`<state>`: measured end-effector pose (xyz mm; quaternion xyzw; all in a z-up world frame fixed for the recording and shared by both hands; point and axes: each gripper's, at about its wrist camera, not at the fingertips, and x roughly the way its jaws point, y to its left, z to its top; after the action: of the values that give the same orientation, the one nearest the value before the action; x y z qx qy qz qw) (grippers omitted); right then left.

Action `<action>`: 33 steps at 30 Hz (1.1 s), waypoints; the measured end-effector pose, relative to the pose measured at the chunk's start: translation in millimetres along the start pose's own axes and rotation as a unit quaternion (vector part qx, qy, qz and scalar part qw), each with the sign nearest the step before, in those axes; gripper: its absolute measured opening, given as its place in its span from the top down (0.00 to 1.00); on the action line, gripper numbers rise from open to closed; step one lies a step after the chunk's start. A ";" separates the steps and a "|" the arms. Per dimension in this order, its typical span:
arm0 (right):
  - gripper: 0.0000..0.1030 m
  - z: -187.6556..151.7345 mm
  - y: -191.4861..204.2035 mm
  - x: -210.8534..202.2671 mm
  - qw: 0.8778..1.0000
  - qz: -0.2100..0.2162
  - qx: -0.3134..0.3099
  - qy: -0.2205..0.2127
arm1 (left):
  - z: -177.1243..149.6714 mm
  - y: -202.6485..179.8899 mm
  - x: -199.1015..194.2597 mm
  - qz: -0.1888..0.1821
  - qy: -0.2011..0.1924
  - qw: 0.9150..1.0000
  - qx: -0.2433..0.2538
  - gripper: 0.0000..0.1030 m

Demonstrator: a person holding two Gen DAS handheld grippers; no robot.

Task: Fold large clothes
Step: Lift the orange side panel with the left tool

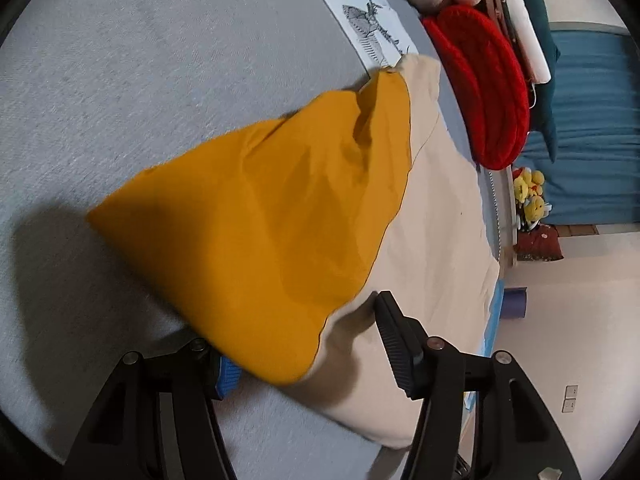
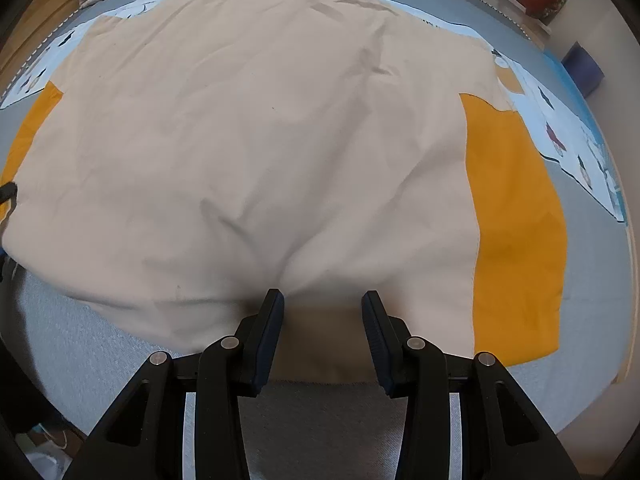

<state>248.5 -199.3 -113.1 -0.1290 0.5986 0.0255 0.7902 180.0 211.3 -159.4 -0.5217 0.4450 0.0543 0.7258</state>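
Two grippers work one garment: a cream shirt [image 2: 248,152] with orange sleeves, spread flat on the grey bed [image 2: 100,360]. You appear to be at the sleeve-fold step. Your left gripper [image 1: 304,360] stands wide apart around the raised orange sleeve [image 1: 272,216]; whether it grips the cloth cannot be told. Your right gripper [image 2: 322,328] is spread open, straddling the near hem and holding nothing. Next, judge the fold line, then lay the sleeve inward across the body.
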 end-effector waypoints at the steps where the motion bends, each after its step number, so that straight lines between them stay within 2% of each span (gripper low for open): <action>1: 0.59 0.0 -0.8 0.3 1.000 0.001 0.000 0.000 | -0.3 -3.4 3.1 0.001 -0.005 1.000 0.005 0.49; 6: 0.59 -0.1 -4.4 1.4 1.000 0.005 0.002 -0.002 | -2.2 -10.0 11.3 0.004 -0.029 0.999 0.018 0.58; 11: 0.59 -0.5 -6.0 2.0 1.000 0.006 0.002 -0.004 | -4.4 -26.4 8.8 0.020 -0.045 0.998 0.041 0.86; 16: 0.59 0.9 -8.0 -3.8 1.000 0.009 0.017 -0.016 | -11.6 -65.2 -15.6 0.042 -0.074 0.991 0.101 0.91; 18: 0.59 2.6 -8.2 -11.9 0.999 0.014 0.028 -0.033 | -11.3 -80.7 -30.0 0.043 -0.078 0.989 0.118 0.92; 19: 0.59 3.3 -7.7 -16.6 0.998 0.016 0.031 -0.043 | -11.9 -89.2 -37.1 0.050 -0.082 0.986 0.135 0.92; 21: 0.59 4.5 -4.6 -32.3 0.996 0.022 0.036 -0.077 | -15.8 -114.1 -54.0 0.071 -0.093 0.975 0.188 0.92; 24: 0.59 5.9 3.3 -60.5 0.989 0.035 0.038 -0.135 | -20.2 -138.0 -81.1 0.091 -0.097 0.961 0.242 0.93; 27: 0.59 5.8 14.0 -84.3 0.982 0.050 0.036 -0.178 | -26.1 -151.7 -108.1 0.111 -0.110 0.943 0.293 0.93; 30: 0.59 6.7 25.4 -95.5 0.977 0.074 0.035 -0.196 | -32.1 -158.5 -121.1 0.118 -0.130 0.928 0.330 0.93; 33: 0.59 9.6 45.2 -85.7 0.981 0.087 0.019 -0.175 | -45.0 -153.6 -116.7 0.118 -0.144 0.917 0.352 0.93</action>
<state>224.5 -143.7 -36.9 -0.0550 0.4606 0.1046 0.8797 167.2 151.0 28.8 -0.1627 0.3843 0.0533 0.9072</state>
